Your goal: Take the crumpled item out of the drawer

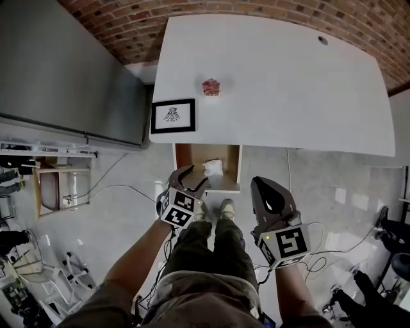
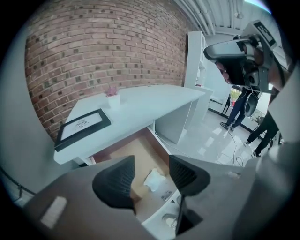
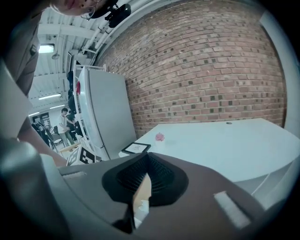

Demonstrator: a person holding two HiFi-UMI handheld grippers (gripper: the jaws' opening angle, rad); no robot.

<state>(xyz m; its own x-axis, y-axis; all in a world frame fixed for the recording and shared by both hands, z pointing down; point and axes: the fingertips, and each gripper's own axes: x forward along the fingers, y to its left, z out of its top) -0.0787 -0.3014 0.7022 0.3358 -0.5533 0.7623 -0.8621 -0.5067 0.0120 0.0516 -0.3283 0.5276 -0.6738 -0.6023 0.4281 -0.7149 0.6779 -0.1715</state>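
Note:
The wooden drawer (image 1: 192, 155) stands pulled out from under the white table (image 1: 288, 83). In it lies a crumpled white item (image 1: 213, 168), near the drawer's front. My left gripper (image 1: 192, 177) hovers open just in front of the drawer's left front corner. In the left gripper view the crumpled item (image 2: 153, 179) shows below, between the spread jaws of the left gripper (image 2: 151, 165), apart from them. My right gripper (image 1: 261, 186) is shut and empty, right of the drawer above the floor. In its own view the right gripper (image 3: 146, 164) points over the table.
A black-framed picture (image 1: 173, 116) and a small pink object (image 1: 211, 87) sit on the table. A grey refrigerator (image 1: 70, 70) stands left of the table against the brick wall (image 1: 224, 13). Cables (image 1: 122, 189) run across the floor. People (image 2: 239, 110) stand far off.

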